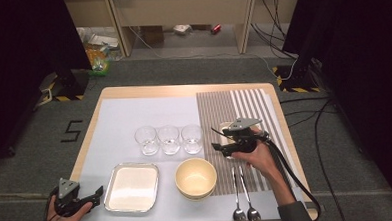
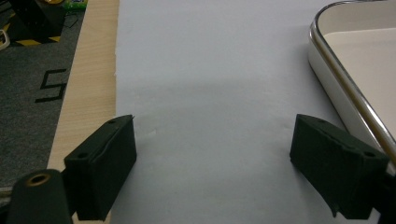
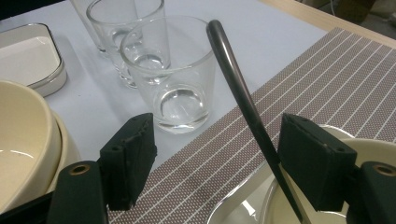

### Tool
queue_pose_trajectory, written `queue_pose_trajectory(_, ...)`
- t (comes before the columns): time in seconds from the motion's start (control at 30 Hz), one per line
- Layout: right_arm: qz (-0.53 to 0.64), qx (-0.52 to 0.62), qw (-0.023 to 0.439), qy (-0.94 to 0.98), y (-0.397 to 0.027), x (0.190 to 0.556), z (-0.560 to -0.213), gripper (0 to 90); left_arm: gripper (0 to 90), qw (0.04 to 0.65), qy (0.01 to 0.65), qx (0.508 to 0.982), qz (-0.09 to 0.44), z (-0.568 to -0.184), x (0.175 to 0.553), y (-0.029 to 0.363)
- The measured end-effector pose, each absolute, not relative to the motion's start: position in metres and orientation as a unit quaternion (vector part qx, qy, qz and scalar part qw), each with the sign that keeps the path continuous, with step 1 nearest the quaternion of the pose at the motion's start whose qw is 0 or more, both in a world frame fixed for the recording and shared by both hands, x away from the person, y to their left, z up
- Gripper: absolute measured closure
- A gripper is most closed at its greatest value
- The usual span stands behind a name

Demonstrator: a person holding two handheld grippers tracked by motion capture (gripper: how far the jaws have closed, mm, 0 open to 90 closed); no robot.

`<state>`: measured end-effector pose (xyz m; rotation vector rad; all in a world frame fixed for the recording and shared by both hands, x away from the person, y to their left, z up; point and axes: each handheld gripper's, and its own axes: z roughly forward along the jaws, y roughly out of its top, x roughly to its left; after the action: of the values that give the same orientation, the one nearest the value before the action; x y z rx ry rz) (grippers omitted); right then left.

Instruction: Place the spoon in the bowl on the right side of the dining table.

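Note:
My right gripper (image 1: 221,139) hovers over a small cream bowl (image 3: 280,210) on the striped placemat (image 1: 244,108). A dark curved handle (image 3: 238,88) rises out of that bowl between the gripper's open jaws, close to the right-hand jaw; the pads do not clamp it. My right gripper (image 3: 219,158) faces three clear glasses (image 3: 170,70) standing in a row (image 1: 168,139). My left gripper (image 1: 97,192) rests at the table's near left corner. In its own view, my left gripper (image 2: 212,158) stands open over the white mat with nothing between its jaws.
A white metal-rimmed tray (image 1: 132,187) lies just right of the left gripper, its rim (image 2: 345,88) near the right jaw. Stacked cream bowls (image 1: 196,177) sit front centre. Two spoons (image 1: 243,196) lie on the placemat's near end. The table's left edge (image 2: 88,93) is close.

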<state>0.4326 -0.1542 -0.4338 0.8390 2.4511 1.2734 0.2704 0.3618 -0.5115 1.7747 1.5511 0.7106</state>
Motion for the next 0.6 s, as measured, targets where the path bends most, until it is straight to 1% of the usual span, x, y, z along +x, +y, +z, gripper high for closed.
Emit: queue_pose_trajectory(0.6, 0.434, 0.276, 0.126, 0.848, -0.1518, 0.4276, -0.4335, 28.8, 13.4, 0.333, 0.594, 0.68, 0.272, -0.5115, 0.2704, 0.3619)
